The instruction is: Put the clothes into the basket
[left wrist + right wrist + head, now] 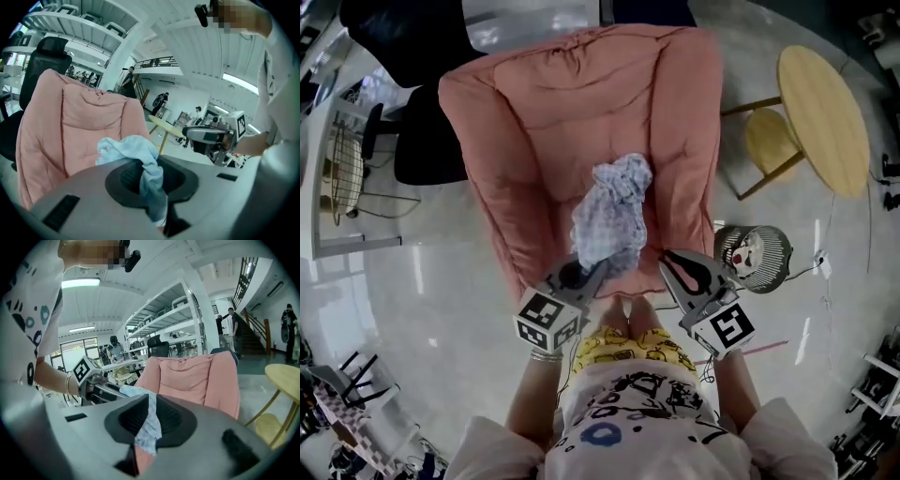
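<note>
A crumpled light blue and white cloth [614, 208] hangs above the seat of a pink padded armchair [544, 103], held up by both grippers. My left gripper [586, 274] is shut on its lower left edge; in the left gripper view the cloth [129, 147] runs down between the jaws of the left gripper [151, 180]. My right gripper [667, 260] is shut on the cloth's lower right edge, and its own view shows the fabric [149, 427] pinched between its jaws. A dark wire basket [784, 246] stands on the floor to the right of the chair, with something white and red inside.
A round wooden table [825, 117] and a wooden stool [772, 141] stand at the far right. A black office chair [431, 141] sits left of the armchair, beside a wire rack [342, 169]. Shelving [178, 315] and several people show in the background.
</note>
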{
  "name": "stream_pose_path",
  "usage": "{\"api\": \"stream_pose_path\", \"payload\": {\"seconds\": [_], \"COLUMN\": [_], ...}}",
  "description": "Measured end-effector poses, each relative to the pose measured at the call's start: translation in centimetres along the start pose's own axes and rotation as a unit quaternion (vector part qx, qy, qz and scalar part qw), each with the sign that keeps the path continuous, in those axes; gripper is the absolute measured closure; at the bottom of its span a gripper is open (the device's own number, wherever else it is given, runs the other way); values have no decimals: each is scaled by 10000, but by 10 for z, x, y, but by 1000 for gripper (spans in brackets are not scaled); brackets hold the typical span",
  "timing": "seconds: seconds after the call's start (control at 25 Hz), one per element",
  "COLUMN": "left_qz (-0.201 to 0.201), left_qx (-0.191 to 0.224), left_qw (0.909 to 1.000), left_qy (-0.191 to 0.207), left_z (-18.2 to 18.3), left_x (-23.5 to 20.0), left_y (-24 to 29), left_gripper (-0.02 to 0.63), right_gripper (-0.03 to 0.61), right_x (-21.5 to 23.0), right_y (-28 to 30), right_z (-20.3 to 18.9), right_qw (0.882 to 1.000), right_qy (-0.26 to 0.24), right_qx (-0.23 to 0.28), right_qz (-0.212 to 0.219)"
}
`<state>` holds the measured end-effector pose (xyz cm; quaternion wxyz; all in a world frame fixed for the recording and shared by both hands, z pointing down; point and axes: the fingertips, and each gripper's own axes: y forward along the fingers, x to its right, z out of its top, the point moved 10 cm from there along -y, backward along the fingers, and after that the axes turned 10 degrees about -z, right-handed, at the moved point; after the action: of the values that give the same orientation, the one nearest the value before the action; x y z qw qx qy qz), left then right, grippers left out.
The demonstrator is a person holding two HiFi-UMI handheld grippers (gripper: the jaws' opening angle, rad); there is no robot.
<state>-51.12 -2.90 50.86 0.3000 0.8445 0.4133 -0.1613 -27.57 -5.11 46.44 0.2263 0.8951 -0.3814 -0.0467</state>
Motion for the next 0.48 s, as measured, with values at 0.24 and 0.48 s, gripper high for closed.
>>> {"api": "stream_pose_path", "payload": {"seconds": [0.24, 0.48], "left_qz": [-497, -1052], "left_qx": [236, 528], "left_qw": [9985, 9930], "left_qy": [72, -89], "left_z": [27, 50], "left_x": [29, 59], "left_y": [-34, -52], "left_gripper": [549, 549], "right_gripper": [546, 546], "right_x": [-24, -31], "right_y": [-37, -76], "right_z": [21, 43], "right_qw": [9989, 9964], "right_qy": [-3, -115], "right_qx": [149, 260], "right_qz": [-443, -794]}}
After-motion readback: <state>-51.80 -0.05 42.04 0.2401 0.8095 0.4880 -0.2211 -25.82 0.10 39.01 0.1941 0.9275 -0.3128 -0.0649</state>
